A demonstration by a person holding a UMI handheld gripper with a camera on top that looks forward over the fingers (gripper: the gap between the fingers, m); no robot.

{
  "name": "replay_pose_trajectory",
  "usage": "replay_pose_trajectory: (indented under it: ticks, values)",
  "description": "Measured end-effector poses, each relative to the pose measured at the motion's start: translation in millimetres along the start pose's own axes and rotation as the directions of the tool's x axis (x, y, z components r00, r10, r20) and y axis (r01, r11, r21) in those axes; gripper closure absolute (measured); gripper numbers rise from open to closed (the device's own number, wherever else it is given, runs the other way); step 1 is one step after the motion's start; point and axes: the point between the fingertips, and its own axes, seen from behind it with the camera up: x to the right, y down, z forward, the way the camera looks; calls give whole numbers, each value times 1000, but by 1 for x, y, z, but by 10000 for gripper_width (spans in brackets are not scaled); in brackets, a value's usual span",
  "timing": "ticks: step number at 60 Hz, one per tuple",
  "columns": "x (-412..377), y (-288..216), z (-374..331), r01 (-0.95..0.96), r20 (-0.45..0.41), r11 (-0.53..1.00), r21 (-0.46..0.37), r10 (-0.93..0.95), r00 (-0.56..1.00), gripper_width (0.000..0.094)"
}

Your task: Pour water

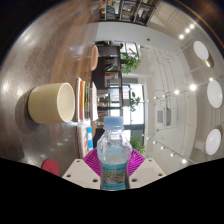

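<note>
we have the water bottle [113,157] standing between the fingers of our gripper [113,170], its blue cap at the top and its clear body running down toward the base of the view. the magenta pads [92,160] show at either side of the bottle and sit tight against it, with no gap that we can make out, so we judge the gripper closed on the bottle and carrying it.

the whole scene looks rolled: the table [40,60] fills the side beyond the bottle's left and the room with its windows and ceiling lamps stands on end. we read that as the gripper and bottle being tipped over, though the bottle keeps its long axis in line with the fingers.

the cream cup [53,102] is what the pour turns on. it lies up and to the left of the bottle's cap, well apart from it, on the table, with its mouth facing toward the bottle's side of the scene. a white book-like thing [88,100] stands just beside the cup, between it and the bottle.

we judge the cap end is not yet over the cup's mouth; we cannot tell whether the cap is off, nor whether any water is running.
</note>
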Motion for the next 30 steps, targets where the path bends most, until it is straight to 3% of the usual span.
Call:
replay_pose_trajectory:
  ticks: [9, 19, 30]
  values:
    - [-6, -29, 11, 304, -24, 950, 68, -303, 953, 658]
    - [-16, -51, 18, 611, -72, 783, 118, -607, 791, 658]
    - [-30, -55, 25, 746, -92, 653, 133, -741, 665, 658]
